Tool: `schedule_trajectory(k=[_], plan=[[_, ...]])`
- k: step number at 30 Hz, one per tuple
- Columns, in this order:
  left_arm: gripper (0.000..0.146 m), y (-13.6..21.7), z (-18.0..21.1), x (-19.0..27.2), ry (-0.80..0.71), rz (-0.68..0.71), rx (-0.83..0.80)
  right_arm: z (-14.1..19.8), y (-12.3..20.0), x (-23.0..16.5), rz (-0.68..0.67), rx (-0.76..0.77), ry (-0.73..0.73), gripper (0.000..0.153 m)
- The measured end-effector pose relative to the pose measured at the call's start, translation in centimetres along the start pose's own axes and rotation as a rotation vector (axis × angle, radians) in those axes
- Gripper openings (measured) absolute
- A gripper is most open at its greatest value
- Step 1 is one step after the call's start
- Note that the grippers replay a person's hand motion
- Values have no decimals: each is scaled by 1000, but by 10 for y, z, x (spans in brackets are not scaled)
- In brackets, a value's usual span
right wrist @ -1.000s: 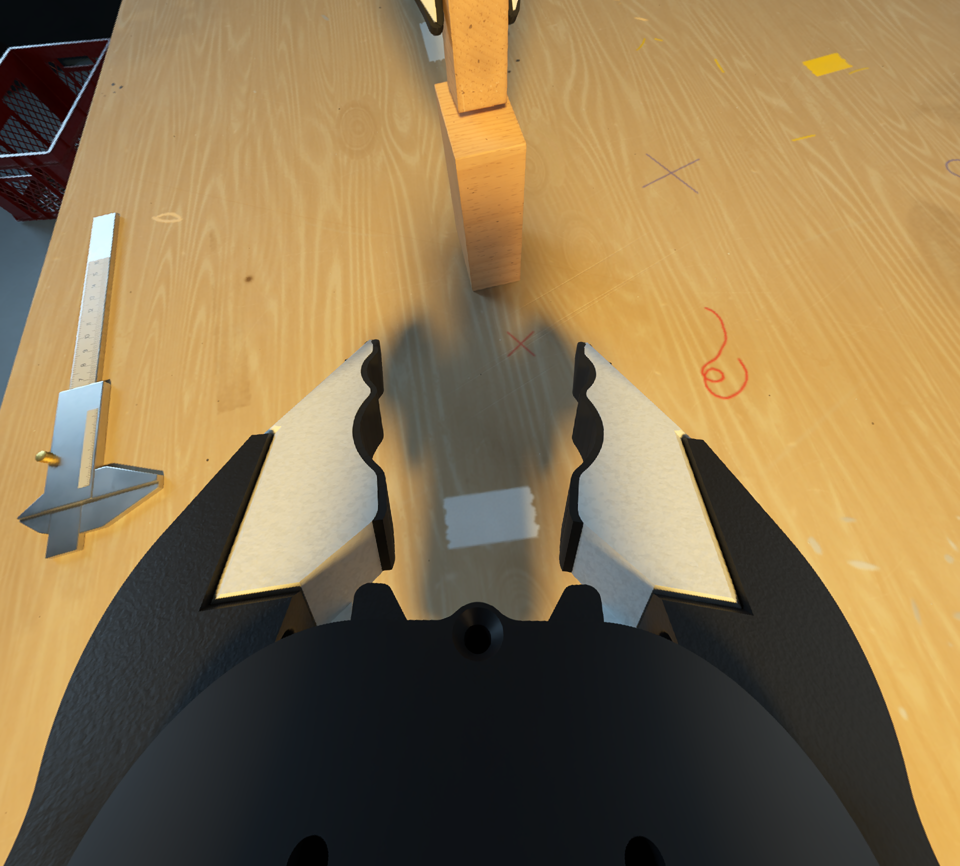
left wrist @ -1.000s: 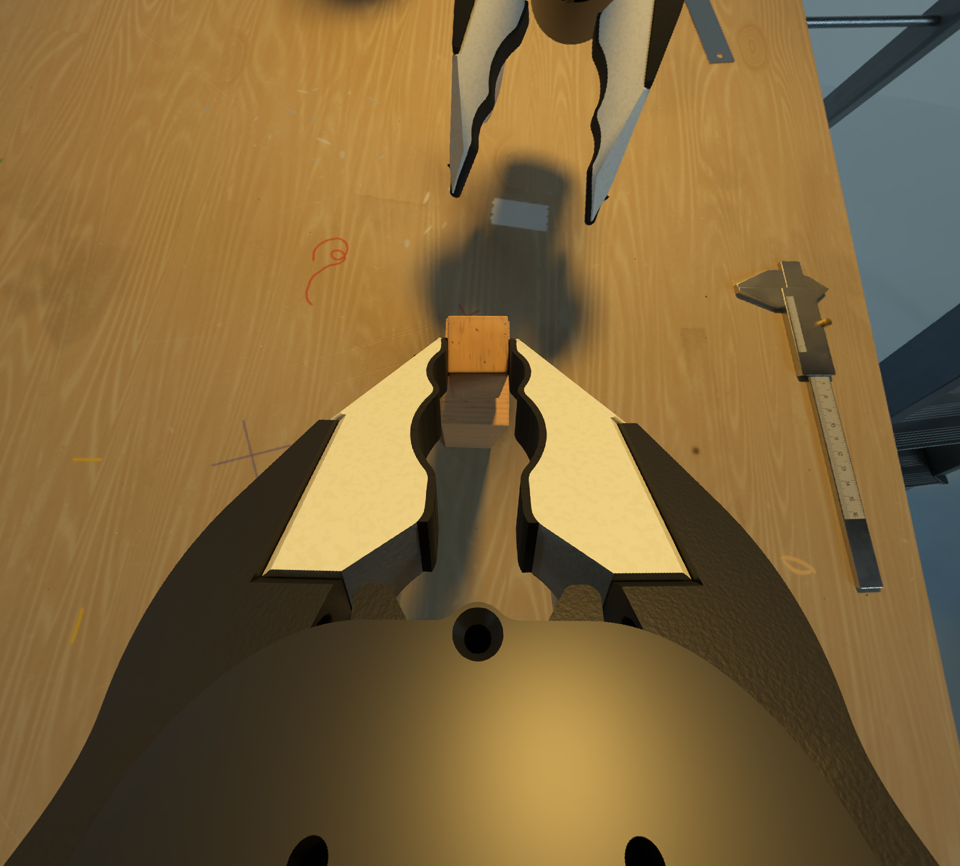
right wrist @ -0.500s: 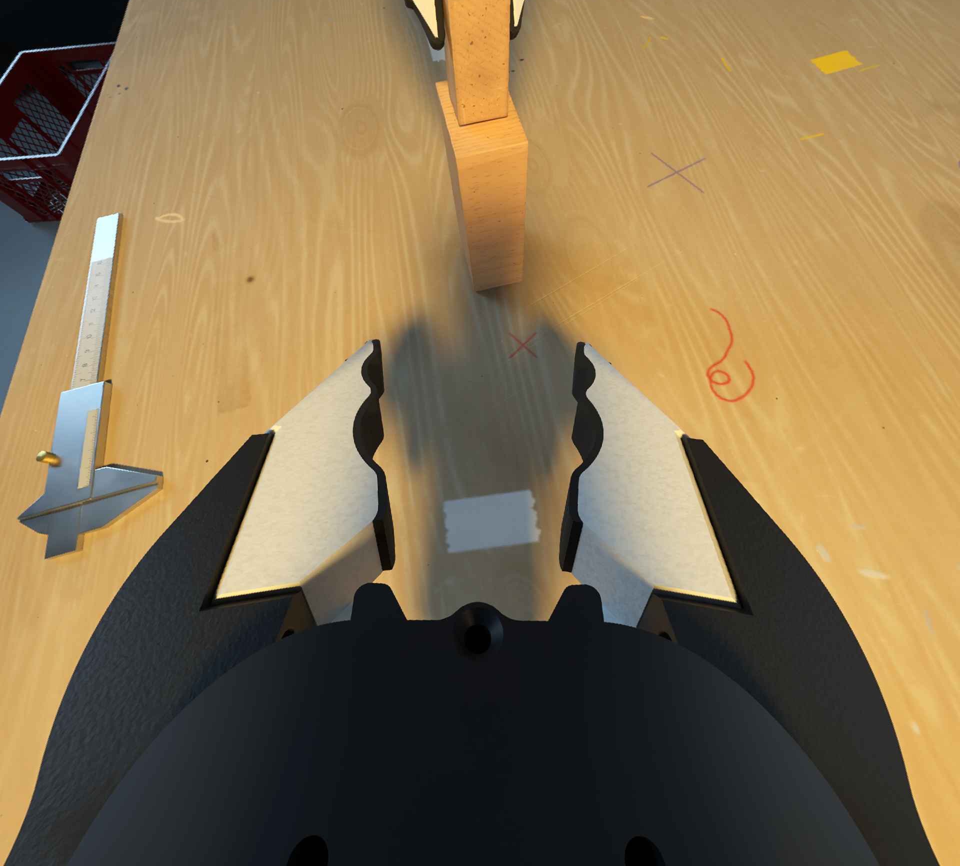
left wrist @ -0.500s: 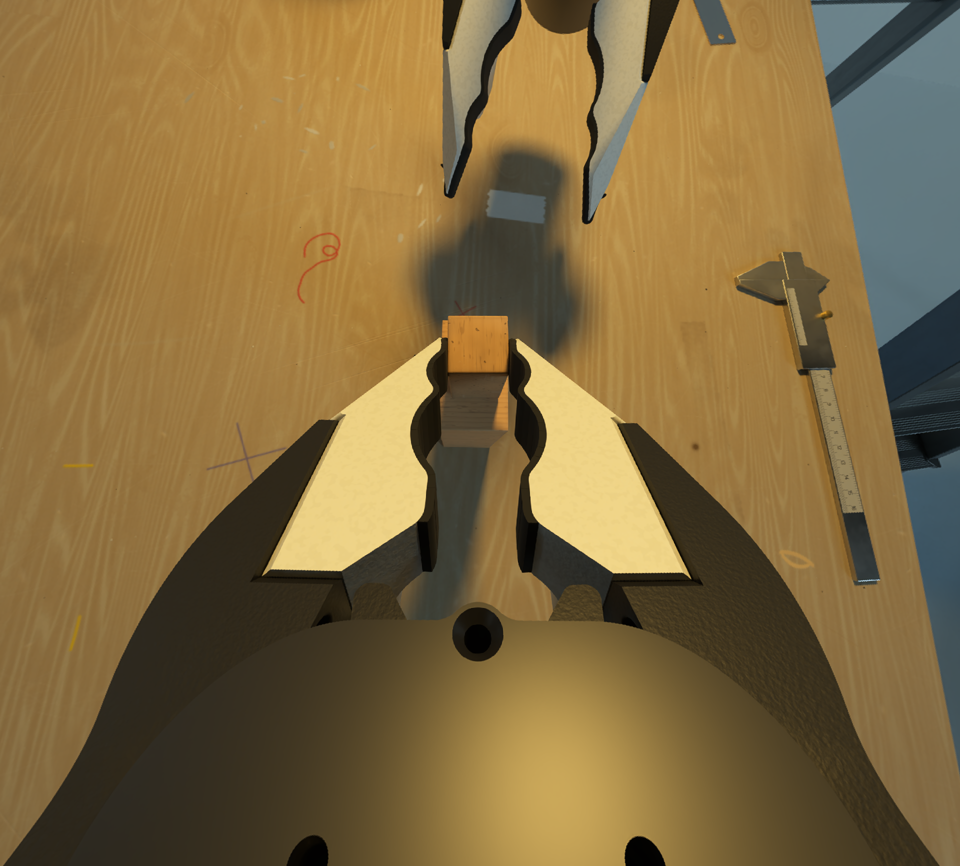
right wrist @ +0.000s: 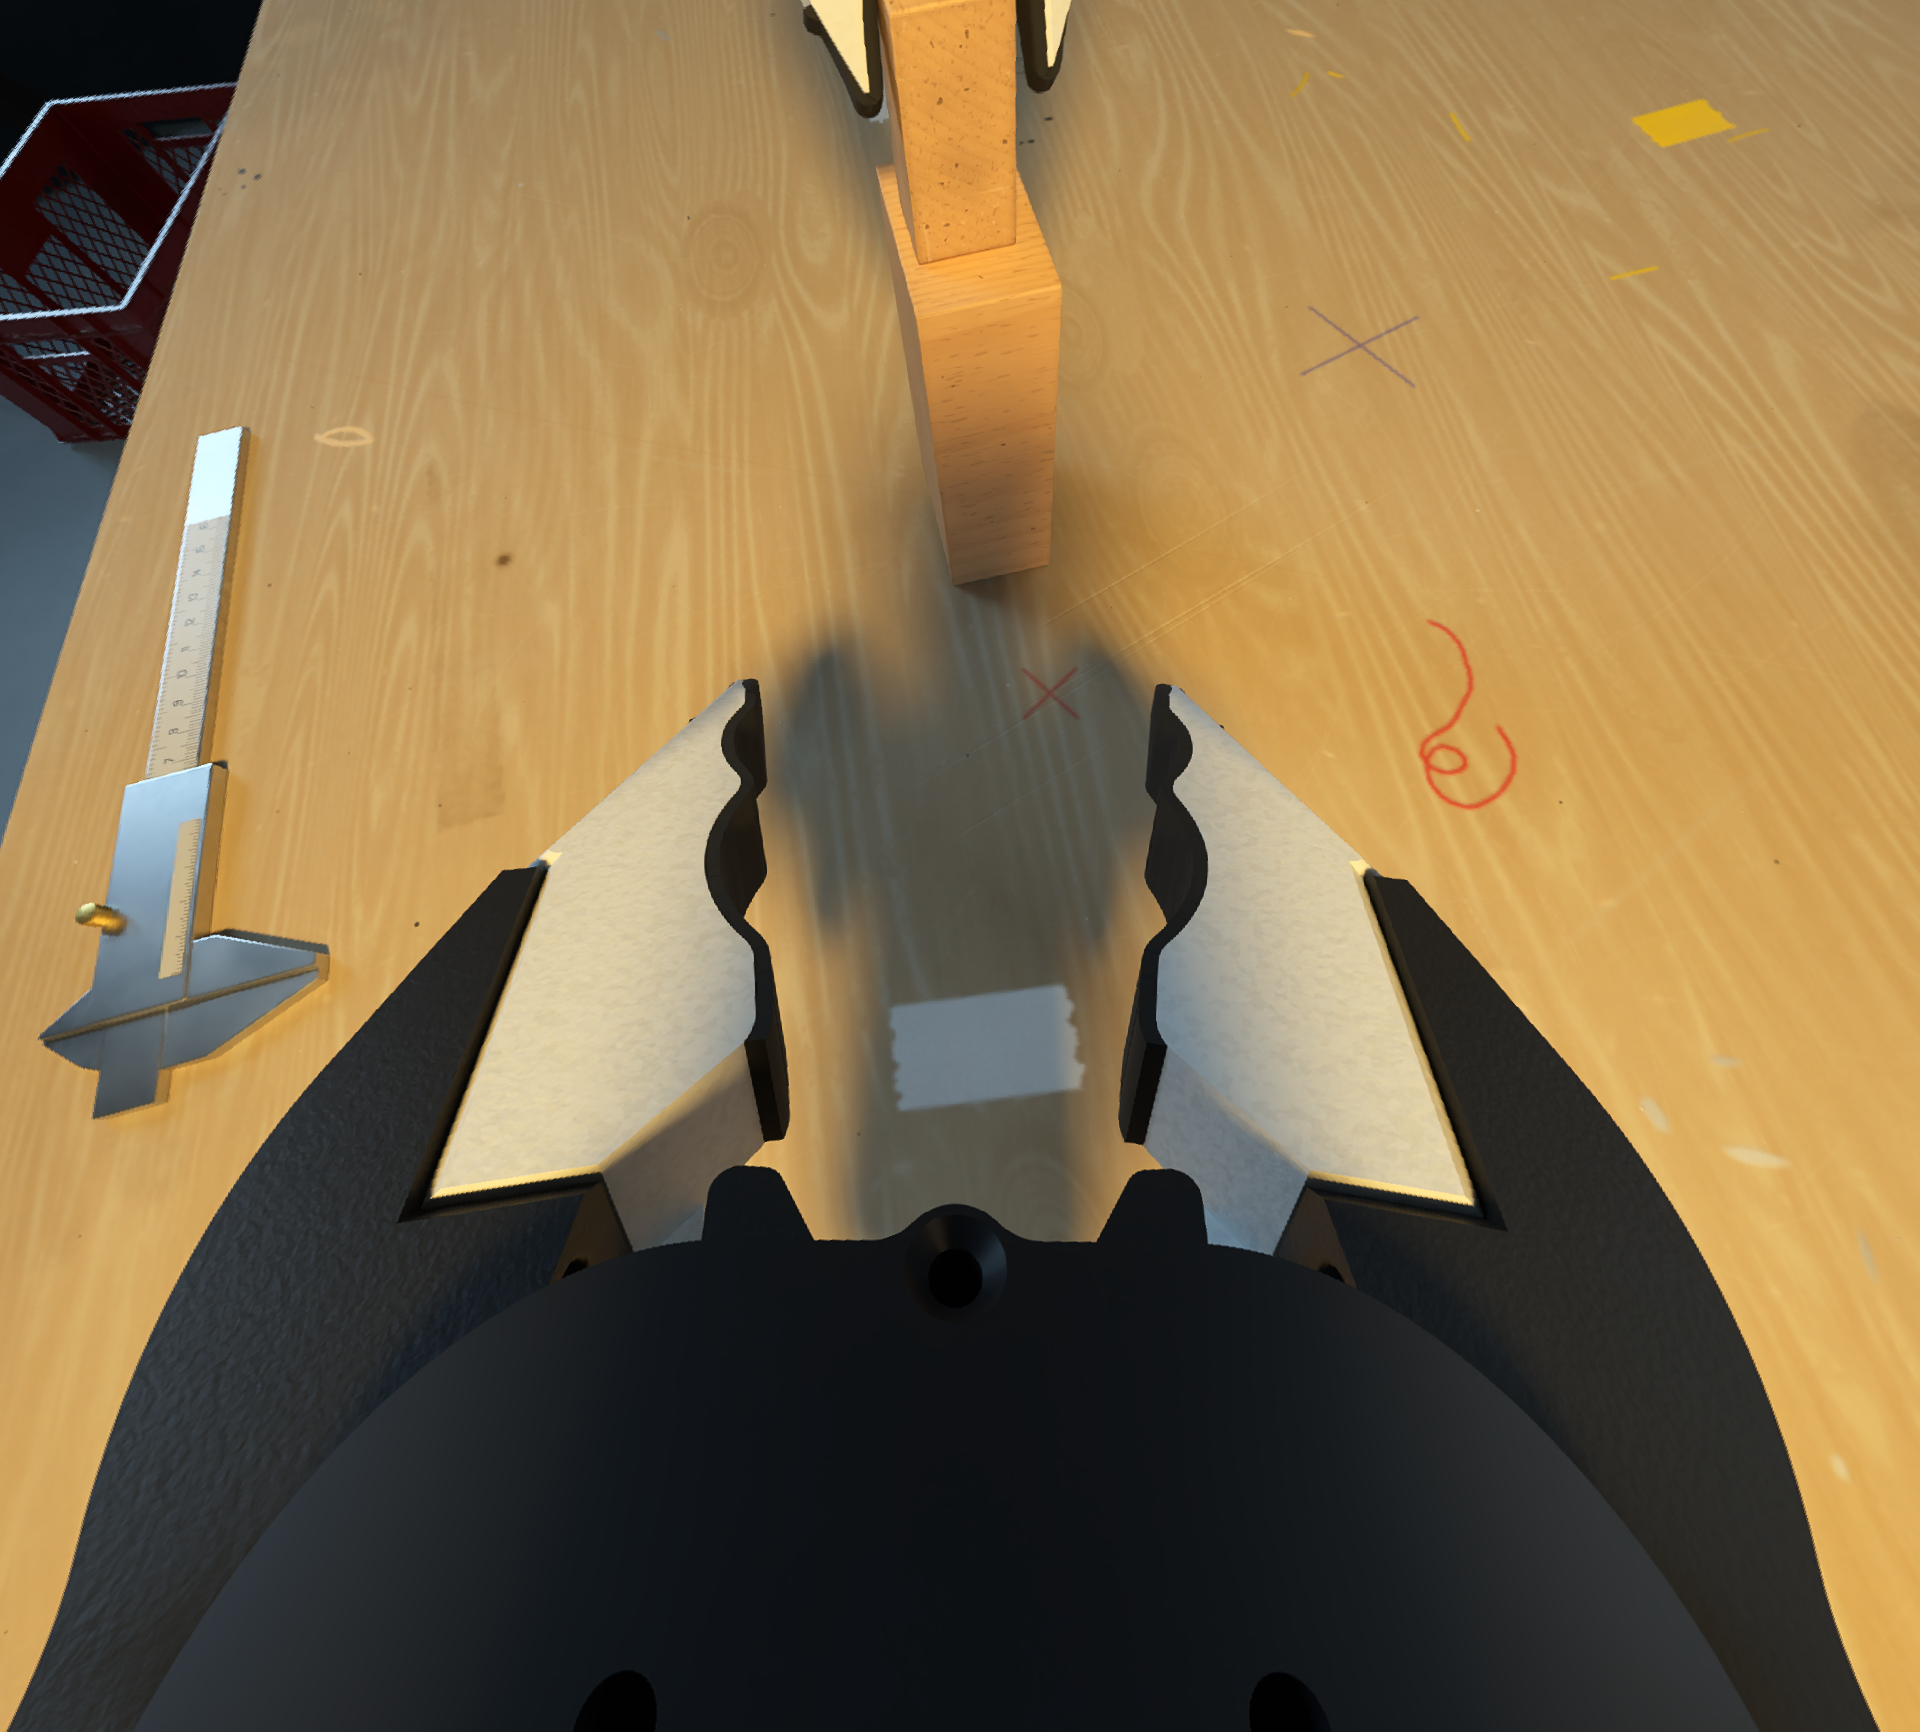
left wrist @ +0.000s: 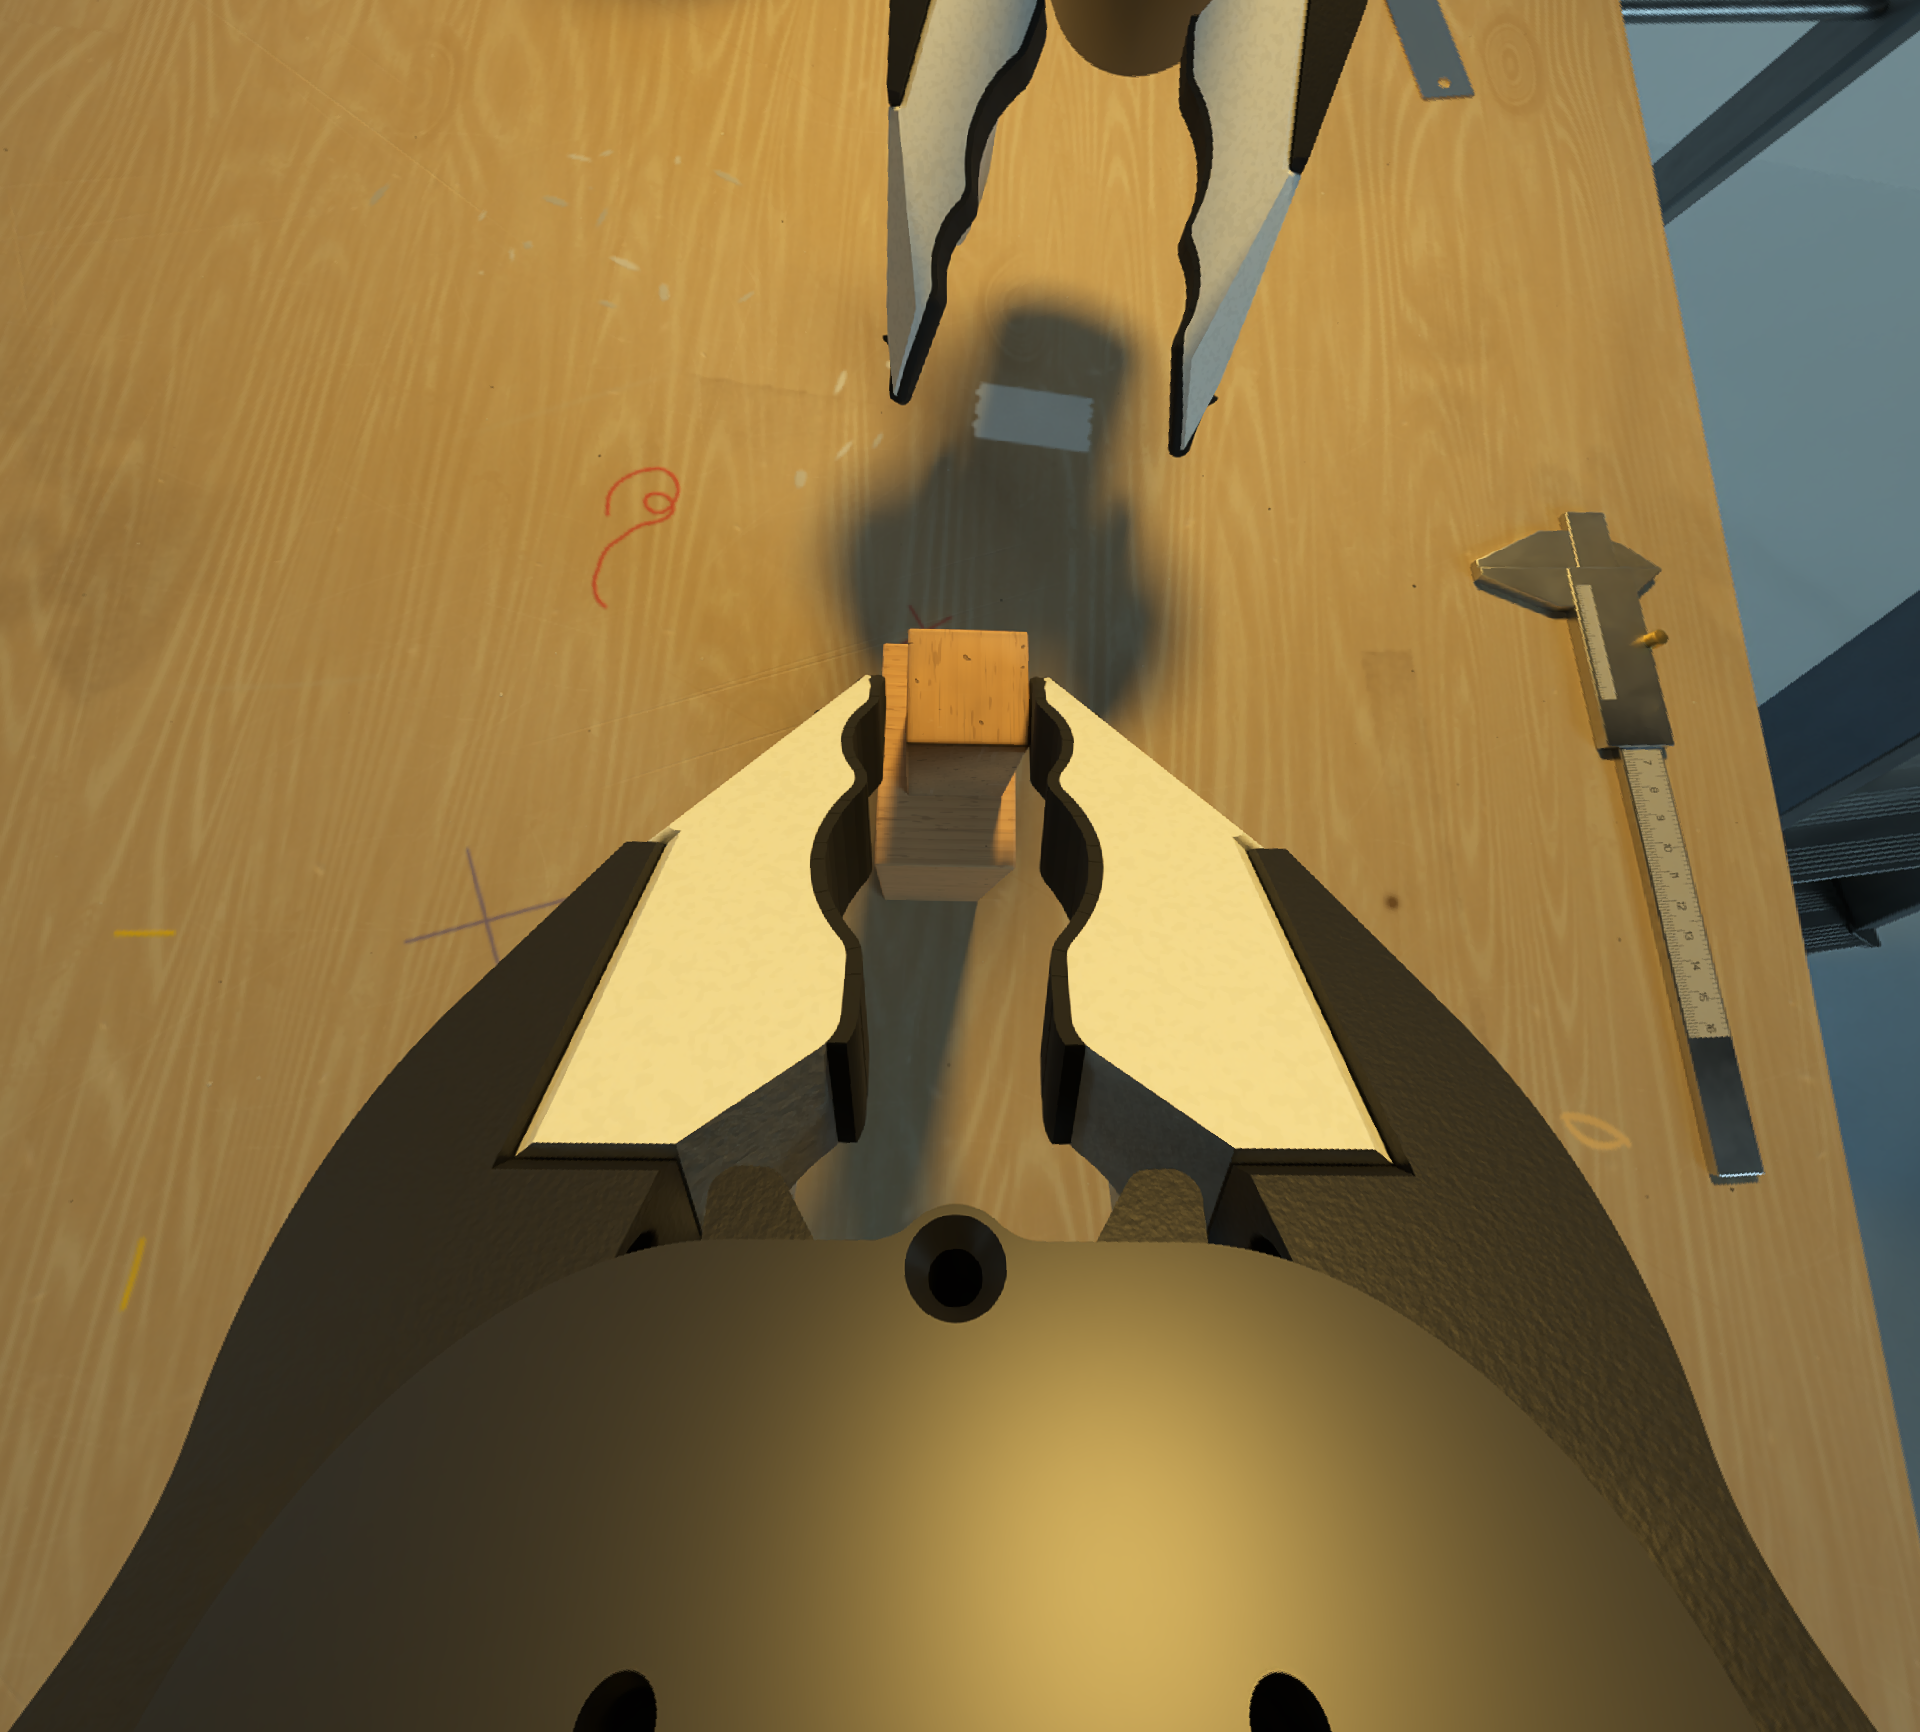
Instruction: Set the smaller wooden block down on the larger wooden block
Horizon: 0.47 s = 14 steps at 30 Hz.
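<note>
The smaller wooden block (right wrist: 951, 93) already stood on end atop the larger wooden block (right wrist: 987, 415), slightly off-centre. The left tongs (left wrist: 956, 695) flanked it with narrow gaps visible at both fingers, so they appeared parted, the release seemingly under way; withdrawing remained. The right tongs (right wrist: 956, 695) hung apart and empty, facing the stack from near by. Bare worktop (right wrist: 520, 280) lay either side; a caliper (left wrist: 1631, 799) sat near the edge to the left tongs' right.

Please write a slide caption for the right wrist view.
Smaller block standing on larger block, left gripper around it.
</note>
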<state>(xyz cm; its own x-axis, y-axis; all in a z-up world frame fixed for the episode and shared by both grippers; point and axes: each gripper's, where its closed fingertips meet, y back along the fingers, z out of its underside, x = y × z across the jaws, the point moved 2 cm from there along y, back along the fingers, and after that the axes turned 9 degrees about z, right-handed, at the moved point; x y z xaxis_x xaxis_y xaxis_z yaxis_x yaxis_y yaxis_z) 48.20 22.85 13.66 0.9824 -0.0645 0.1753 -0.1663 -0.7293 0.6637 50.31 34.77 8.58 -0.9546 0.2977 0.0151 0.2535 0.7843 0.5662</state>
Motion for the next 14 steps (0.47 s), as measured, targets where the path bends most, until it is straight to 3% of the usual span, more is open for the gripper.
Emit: schedule_trajectory(k=[7,10,14], plan=[[44,21,-3,1,15,-25,84,0,3,2,16,6,-5,75],[57,55,5,-4,52,-116,238,2,7,7,46,0,-31,77],[66,95,45,-16,137,-293,440,4,12,15,100,-22,-103,82]])
